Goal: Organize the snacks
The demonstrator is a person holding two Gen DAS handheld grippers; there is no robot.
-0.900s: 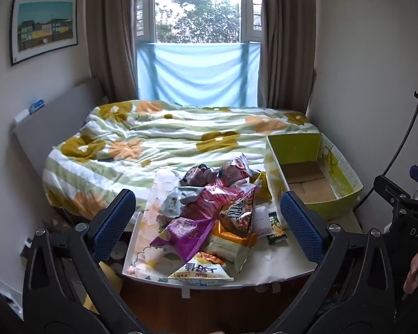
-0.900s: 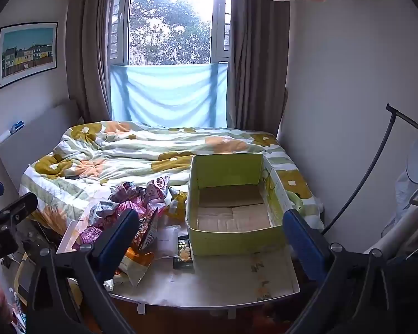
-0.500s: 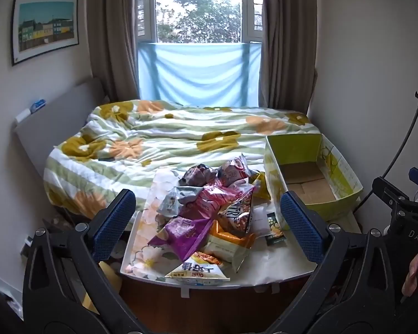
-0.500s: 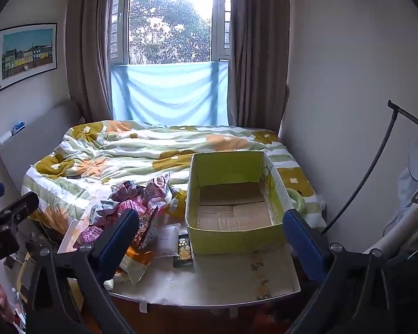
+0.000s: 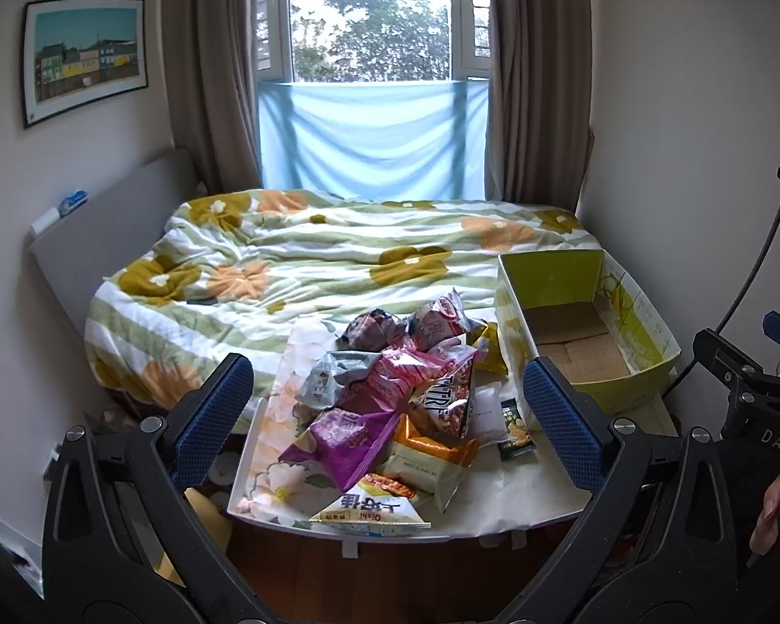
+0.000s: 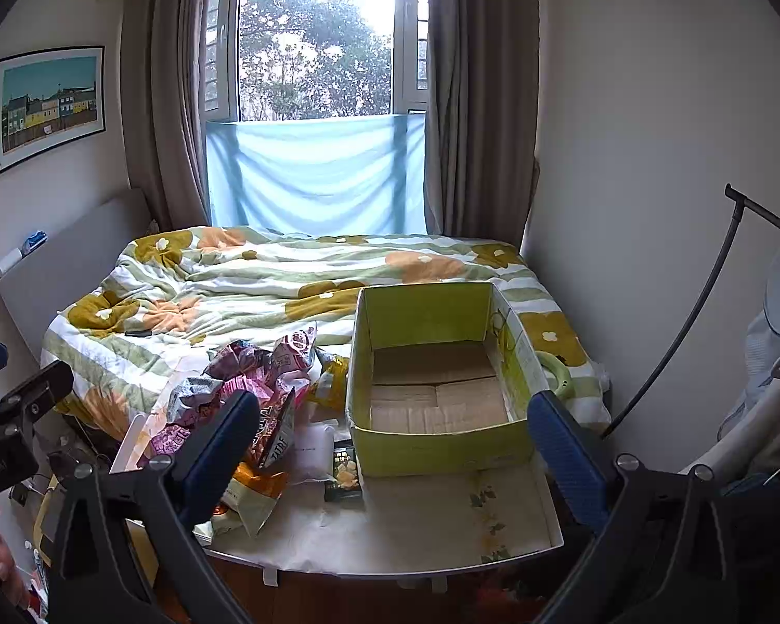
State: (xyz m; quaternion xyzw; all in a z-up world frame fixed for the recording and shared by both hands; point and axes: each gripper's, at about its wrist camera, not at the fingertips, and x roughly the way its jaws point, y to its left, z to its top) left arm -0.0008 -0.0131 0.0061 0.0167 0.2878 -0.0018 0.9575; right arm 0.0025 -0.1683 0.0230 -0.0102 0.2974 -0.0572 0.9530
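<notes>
A pile of snack bags (image 5: 390, 395) lies on the left half of a small white table (image 5: 525, 499); it also shows in the right wrist view (image 6: 255, 405). An empty green cardboard box (image 5: 587, 327) stands on the table's right side, also seen in the right wrist view (image 6: 442, 374). A small dark packet (image 6: 344, 474) lies in front of the box. My left gripper (image 5: 390, 416) is open, held back from the pile. My right gripper (image 6: 395, 452) is open, held before the box. Both are empty.
A bed with a flowered quilt (image 5: 312, 270) lies right behind the table. A wall is close on the right, with a black curved rod (image 6: 702, 312) and white furniture (image 6: 764, 416). The other gripper shows at each view's edge (image 5: 754, 395).
Both views have shifted slightly downward and back. The snacks and box have not moved. Both grippers stay open.
</notes>
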